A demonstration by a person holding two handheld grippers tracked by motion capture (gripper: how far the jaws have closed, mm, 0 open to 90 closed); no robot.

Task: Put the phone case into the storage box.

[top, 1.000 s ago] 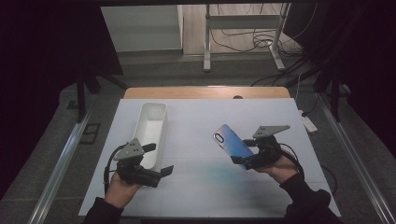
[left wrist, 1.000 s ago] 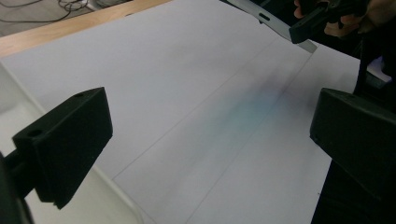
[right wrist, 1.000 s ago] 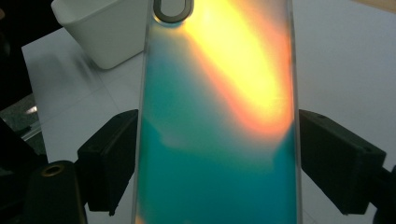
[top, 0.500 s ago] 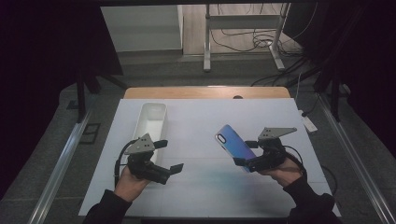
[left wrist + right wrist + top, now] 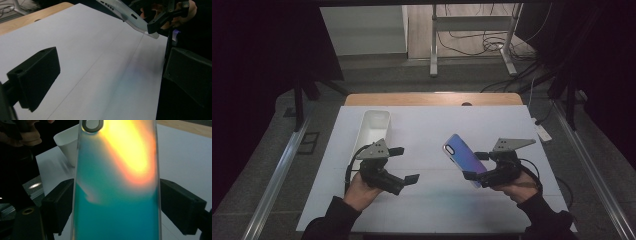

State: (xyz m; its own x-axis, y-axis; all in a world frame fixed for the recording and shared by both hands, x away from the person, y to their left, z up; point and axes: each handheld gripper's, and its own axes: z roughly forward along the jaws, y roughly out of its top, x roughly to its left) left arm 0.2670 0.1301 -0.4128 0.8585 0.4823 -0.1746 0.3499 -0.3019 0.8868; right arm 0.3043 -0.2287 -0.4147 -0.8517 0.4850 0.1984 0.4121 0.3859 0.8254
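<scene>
A phone case (image 5: 460,154) with a blue-purple sheen is held tilted above the table's right half, my right gripper (image 5: 475,166) shut on its lower end. In the right gripper view the case (image 5: 117,195) glows teal and orange, and both pads (image 5: 58,205) press on its long edges. My left gripper (image 5: 406,164) hovers left of centre, pointing right toward the case, open with nothing between its fingers. In the left gripper view its jaws stand wide apart over the bare white sheet (image 5: 105,65). The case (image 5: 130,15) and the right gripper (image 5: 165,18) sit far off at the top.
A long white tray (image 5: 374,127) lies on the white sheet at the back left, behind the left hand; its end (image 5: 67,143) is also in the right gripper view. A wooden table edge (image 5: 432,98) runs along the back. Metal rails flank the table.
The left hand has moved right, away from the white tray, and risen slightly, its jaws now pointing at the case. The right hand and the case have hardly moved.
</scene>
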